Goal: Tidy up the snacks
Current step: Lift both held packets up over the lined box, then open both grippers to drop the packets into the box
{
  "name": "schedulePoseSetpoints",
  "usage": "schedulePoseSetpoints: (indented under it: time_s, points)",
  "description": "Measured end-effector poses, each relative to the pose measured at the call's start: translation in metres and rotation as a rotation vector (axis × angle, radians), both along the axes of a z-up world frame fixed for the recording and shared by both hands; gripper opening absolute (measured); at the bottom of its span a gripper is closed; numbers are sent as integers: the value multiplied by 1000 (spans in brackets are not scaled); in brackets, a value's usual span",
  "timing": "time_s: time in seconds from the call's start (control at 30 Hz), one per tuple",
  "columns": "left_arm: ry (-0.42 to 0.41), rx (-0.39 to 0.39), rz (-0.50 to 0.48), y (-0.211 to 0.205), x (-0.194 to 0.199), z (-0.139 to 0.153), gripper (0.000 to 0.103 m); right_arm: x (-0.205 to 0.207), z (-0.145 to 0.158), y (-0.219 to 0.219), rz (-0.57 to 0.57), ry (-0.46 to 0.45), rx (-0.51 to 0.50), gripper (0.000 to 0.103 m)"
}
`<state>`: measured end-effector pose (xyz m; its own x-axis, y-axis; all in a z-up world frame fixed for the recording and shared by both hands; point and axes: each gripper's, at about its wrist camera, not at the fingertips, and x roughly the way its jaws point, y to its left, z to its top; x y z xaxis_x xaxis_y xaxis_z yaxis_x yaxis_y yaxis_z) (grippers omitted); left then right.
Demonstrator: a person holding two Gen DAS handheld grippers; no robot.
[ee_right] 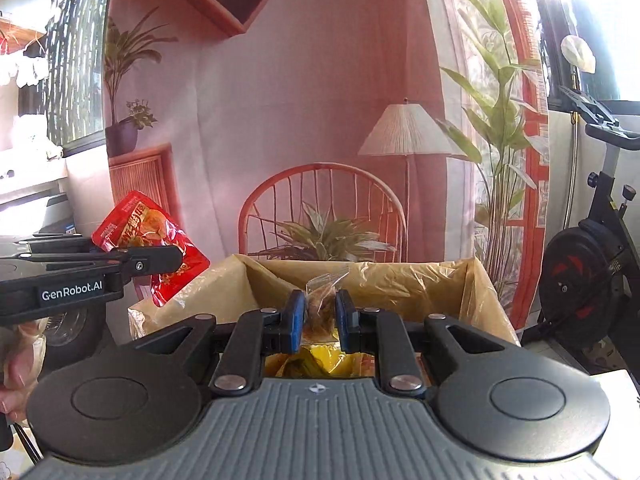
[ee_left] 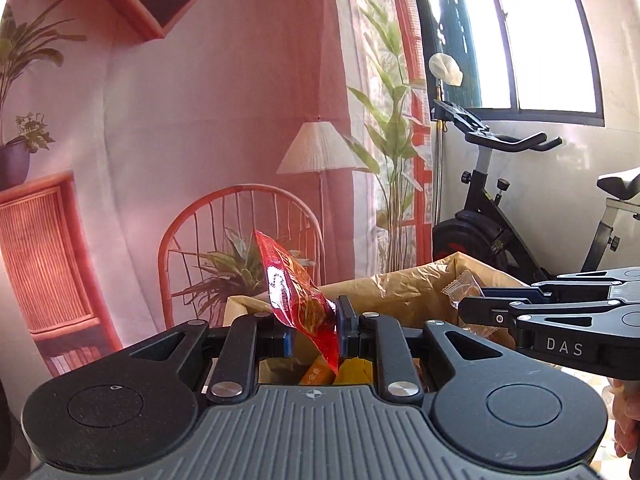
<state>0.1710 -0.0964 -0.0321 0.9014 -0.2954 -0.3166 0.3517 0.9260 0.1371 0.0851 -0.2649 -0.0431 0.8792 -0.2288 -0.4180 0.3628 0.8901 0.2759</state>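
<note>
- The left gripper (ee_left: 316, 330) has its blue-padded jaws closed narrow on a red snack pouch (ee_left: 298, 292), which stands up out of the grip and leans to the left in the left wrist view.
- From the right wrist view the same red pouch (ee_right: 150, 248) hangs in the air at the left, above and just outside the box's left corner, with the gripper's black finger across it.
- The right gripper (ee_right: 320, 316) is clamped on a small clear-wrapped snack (ee_right: 320, 304) with a brown piece inside; the wrapper's crimped top sticks up between the blue pads.
- In the left wrist view that small packet (ee_left: 460, 288) shows at the tip of the right gripper (ee_left: 470, 306), held over the box.
- A cardboard box lined with a yellowish plastic bag (ee_right: 420, 280) sits below and ahead of both grippers; yellow and orange packets (ee_right: 324, 358) lie at its bottom.
- Both held snacks are raised clear of the box's contents.
- A printed backdrop of a room (ee_right: 304, 112) hangs behind the box, and an exercise bike (ee_left: 520, 208) stands to the right under a window.
- Part of a hand (ee_right: 16, 360) shows at the lower left edge of the right wrist view.
</note>
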Motion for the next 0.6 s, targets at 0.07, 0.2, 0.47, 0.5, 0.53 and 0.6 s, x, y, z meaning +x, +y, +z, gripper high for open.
schedulePoseSetpoints:
  time_s: [0.07,0.2,0.47,0.5,0.53,0.6]
  points:
    - [30,19,-1,-6,10,-4,21,9,-5,-6,-10,38,31,18]
    - [97,21,17,-5,27,-13,22,18,-15,-12,-18,92,78,18]
    - [127,-29,46,25,22,-14,46,6,-15,-14,-24,74,111,36]
    - [129,-40,48,31,19,-12,46,2,-13,-12,-22,57,108,36]
    - [132,-49,54,35,16,-12,47,-3,-11,-11,-21,41,106,36]
    - [144,-72,70,48,10,-7,47,-13,-7,-7,-16,5,102,38]
